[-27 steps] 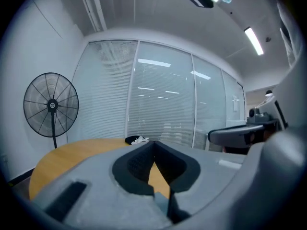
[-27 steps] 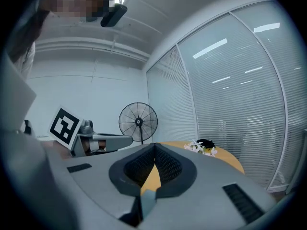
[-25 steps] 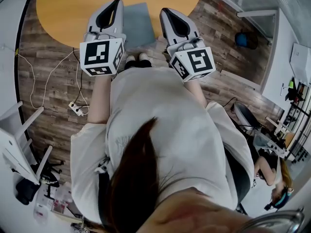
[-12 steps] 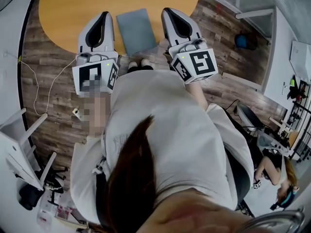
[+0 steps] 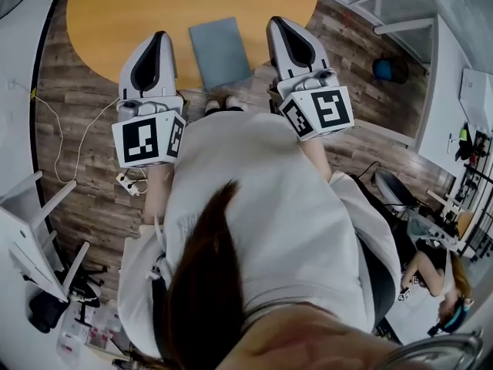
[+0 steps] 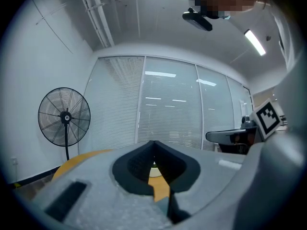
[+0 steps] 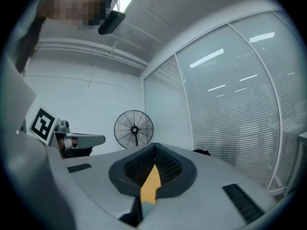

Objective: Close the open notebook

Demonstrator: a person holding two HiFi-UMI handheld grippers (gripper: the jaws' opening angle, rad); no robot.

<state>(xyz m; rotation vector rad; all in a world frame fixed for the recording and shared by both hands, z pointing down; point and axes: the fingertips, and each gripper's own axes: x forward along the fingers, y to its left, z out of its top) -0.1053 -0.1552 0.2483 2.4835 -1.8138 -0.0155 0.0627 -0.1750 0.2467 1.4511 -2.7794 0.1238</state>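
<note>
The notebook (image 5: 221, 52) is seen lying shut and flat on the orange table (image 5: 115, 10), near its edge, framed by the two grippers. The left gripper (image 5: 159, 37) and right gripper (image 5: 276, 21) are held level on either side of it. Both sets of fingers (image 6: 132, 169) are pressed together, nothing gripped. Label-wise, black-and-white square markers are shown on the cubes (image 5: 148, 139)

The notebook (image 5: 220, 52) cover looks matt, the table (image 5: 115, 14) smooth, the floor (image 5: 77, 75) grainy wood planks
</note>
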